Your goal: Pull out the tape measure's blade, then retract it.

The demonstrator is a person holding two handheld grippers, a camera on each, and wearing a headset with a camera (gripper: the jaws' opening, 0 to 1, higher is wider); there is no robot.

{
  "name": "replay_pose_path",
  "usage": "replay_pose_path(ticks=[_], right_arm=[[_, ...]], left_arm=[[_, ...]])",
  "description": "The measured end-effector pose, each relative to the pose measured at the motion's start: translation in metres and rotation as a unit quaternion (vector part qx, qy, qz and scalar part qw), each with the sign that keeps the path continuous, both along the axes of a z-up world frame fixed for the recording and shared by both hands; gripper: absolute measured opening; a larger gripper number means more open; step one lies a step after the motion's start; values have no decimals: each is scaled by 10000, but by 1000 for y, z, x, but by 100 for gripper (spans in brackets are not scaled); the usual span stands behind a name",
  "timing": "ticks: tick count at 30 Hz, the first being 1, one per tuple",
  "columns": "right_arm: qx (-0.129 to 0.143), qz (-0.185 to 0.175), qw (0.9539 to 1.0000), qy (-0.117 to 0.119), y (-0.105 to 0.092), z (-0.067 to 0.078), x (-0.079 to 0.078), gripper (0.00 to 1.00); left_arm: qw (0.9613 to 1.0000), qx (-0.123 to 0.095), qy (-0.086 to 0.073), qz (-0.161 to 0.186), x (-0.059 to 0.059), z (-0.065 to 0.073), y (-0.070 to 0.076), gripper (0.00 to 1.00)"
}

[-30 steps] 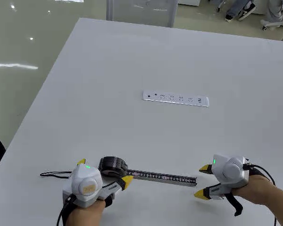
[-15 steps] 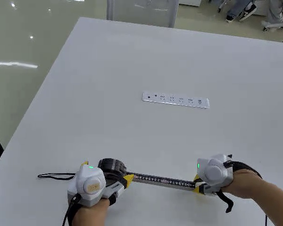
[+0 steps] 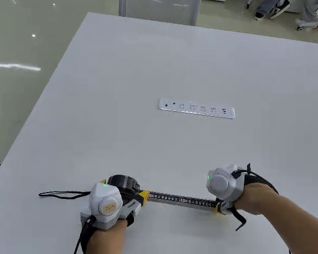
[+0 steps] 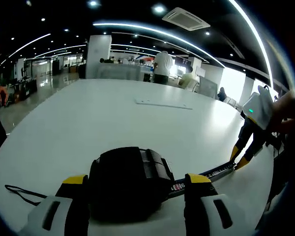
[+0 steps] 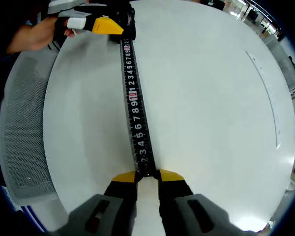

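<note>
Here, my left hand-held gripper [image 3: 124, 189] points away from me, its jaws clamped on the sides of the black tape measure [image 4: 128, 182] near the front edge of the white tabletop [image 3: 148, 79]. The blade [image 5: 135, 108] lies flat, running rightward to my right hand-held gripper [image 5: 147, 174], which points left, pinching its tip, hand low.

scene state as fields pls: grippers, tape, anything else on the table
left gripper: shut on case, one jaw on each side
right gripper: shut on blade at its tip
case: black, on table
blade: pulled out, runs between the grippers, numbers up
strap: black, trails from case on the table
power strip: white, mid-table, apart from the tape
stage: blade out, not yet retracted
</note>
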State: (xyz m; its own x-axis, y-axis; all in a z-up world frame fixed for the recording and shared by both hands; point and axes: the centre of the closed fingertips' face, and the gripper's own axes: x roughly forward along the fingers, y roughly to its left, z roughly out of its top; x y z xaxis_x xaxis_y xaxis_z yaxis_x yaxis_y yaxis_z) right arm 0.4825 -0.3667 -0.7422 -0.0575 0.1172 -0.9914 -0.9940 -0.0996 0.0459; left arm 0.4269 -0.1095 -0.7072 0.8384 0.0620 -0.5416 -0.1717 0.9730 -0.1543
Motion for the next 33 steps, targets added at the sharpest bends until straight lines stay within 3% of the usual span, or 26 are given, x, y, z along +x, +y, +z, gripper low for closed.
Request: replay_pose_path(ticks=[2, 5, 6, 11, 15, 23, 33], right_arm=[[-163, -16, 9999, -52, 0, -1, 0, 15], [-269, -55, 9996, -45, 0, -1, 1, 14], [-272, -108, 9996, -16, -1, 0, 2, 14], [-193, -217, 9996, 55, -2, -2, 2, 14], [-200, -306, 9993, 11, -1, 0, 1, 14], [-138, -406, 9991, 43, -2, 0, 1, 14], [2, -437, 9990, 41, -1, 0, 1, 14]], left_arm=[[9999, 13, 9, 124, 1, -1, 2, 76], [9980, -390, -102, 477, 3, 4, 5, 76], [9970, -523, -66, 561, 3, 3, 5, 76], [9966, -500, 164, 628, 3, -2, 11, 69], [9966, -539, 298, 549, 3, -6, 10, 69], [9966, -392, 559, 458, 2, -9, 8, 69], [9967, -323, 497, 558, 1, -10, 10, 65]])
